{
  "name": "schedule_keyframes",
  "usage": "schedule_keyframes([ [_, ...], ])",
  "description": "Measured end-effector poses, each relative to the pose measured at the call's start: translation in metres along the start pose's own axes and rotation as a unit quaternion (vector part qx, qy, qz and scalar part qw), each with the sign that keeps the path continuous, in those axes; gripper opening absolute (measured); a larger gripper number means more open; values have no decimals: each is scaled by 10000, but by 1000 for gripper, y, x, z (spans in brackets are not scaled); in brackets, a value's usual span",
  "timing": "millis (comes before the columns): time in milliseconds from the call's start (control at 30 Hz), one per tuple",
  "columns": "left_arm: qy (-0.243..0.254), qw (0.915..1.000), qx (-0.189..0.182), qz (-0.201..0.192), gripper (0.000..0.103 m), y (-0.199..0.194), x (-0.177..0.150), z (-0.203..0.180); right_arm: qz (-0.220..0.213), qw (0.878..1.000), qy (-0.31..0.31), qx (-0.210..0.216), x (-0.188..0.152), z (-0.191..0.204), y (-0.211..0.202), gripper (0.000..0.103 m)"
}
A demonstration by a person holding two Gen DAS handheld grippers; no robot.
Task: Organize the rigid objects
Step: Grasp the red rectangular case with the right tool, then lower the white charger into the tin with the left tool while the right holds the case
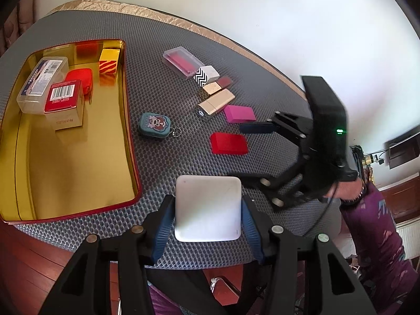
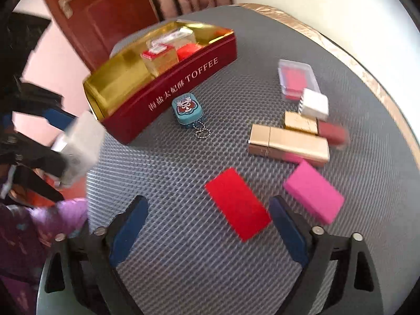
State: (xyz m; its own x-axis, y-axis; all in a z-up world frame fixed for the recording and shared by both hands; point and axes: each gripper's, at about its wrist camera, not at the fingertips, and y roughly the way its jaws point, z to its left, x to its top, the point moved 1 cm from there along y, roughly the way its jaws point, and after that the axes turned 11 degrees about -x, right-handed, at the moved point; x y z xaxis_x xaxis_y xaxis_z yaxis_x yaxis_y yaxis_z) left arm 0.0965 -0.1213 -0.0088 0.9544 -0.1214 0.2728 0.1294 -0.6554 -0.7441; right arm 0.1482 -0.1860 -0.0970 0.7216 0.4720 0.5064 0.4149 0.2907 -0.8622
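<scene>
My left gripper (image 1: 208,216) is shut on a flat white square box (image 1: 208,208), held above the near edge of the grey mat (image 1: 162,157); it also shows blurred at the left of the right wrist view (image 2: 78,147). My right gripper (image 2: 210,220) is open and empty, just above the mat in front of a red flat box (image 2: 237,203); it shows in the left wrist view (image 1: 258,141). A red toffee tin (image 2: 168,92) with a gold inside (image 1: 71,162) holds several small boxes. A teal tin with a chain (image 1: 154,125) lies beside it.
On the mat lie a pink box (image 2: 313,191), a long gold box (image 2: 288,141), a smaller gold box (image 2: 300,122), a dark red box (image 2: 332,132), a white box with zigzag side (image 1: 206,74) and a clear case with red contents (image 1: 182,62). A wall stands behind the table.
</scene>
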Motion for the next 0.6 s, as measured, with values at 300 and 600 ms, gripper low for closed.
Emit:
schedule_keyframes([
  [300,-12,10000,-9,-57,51,-7,0,5,457,9969,-478,-436,15,13,29,48],
  [600,-52,9987,138,-493,51,-41,-2,17,379,9930,364,-1060,2,23,19,27],
])
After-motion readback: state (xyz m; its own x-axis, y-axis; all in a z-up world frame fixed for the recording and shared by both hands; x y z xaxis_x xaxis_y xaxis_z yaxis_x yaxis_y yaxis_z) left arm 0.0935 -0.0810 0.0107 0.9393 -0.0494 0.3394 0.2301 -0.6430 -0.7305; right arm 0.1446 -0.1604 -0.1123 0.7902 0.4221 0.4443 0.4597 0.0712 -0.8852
